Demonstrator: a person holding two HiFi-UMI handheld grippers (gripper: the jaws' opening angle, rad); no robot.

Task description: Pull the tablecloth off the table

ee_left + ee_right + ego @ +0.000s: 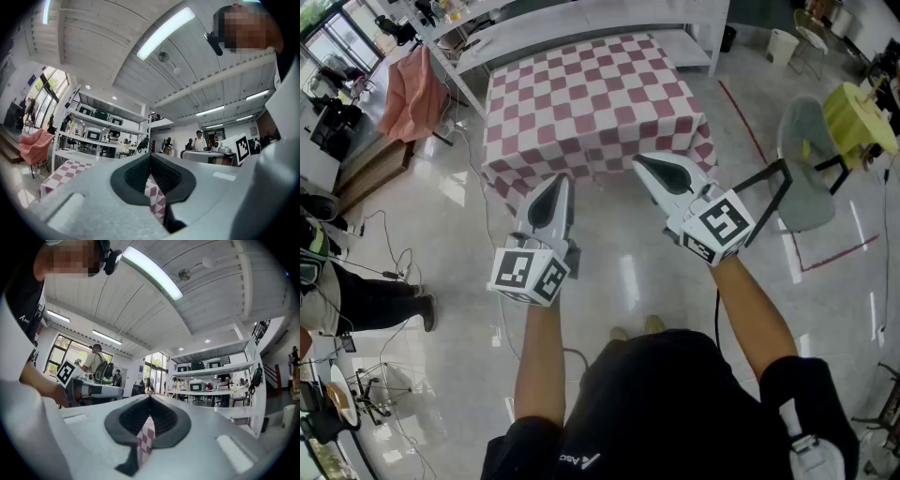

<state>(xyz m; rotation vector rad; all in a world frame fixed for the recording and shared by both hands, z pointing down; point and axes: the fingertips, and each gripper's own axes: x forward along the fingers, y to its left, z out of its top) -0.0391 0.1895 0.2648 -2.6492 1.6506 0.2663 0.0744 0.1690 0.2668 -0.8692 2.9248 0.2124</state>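
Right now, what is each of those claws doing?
Left gripper: closed on the tablecloth, at its near edge.
Right gripper: closed on the same edge.

Bright, even indoor light. In the head view daylight enters from the windows (326, 37) at top left. The glossy floor (628, 277) shows pale streaks of glare. Shadows soft and faint. The tablecloth (591, 94) is sharp and evenly lit. Lines bow toward the edges.

Both gripper views are heavy fisheye with black vignetted corners. A ceiling tube light (166, 32) is blown out; the same in the other view (152, 273). The left gripper (150, 157) and right gripper (150, 399) shells are slightly soft up close. The background is small but clear.
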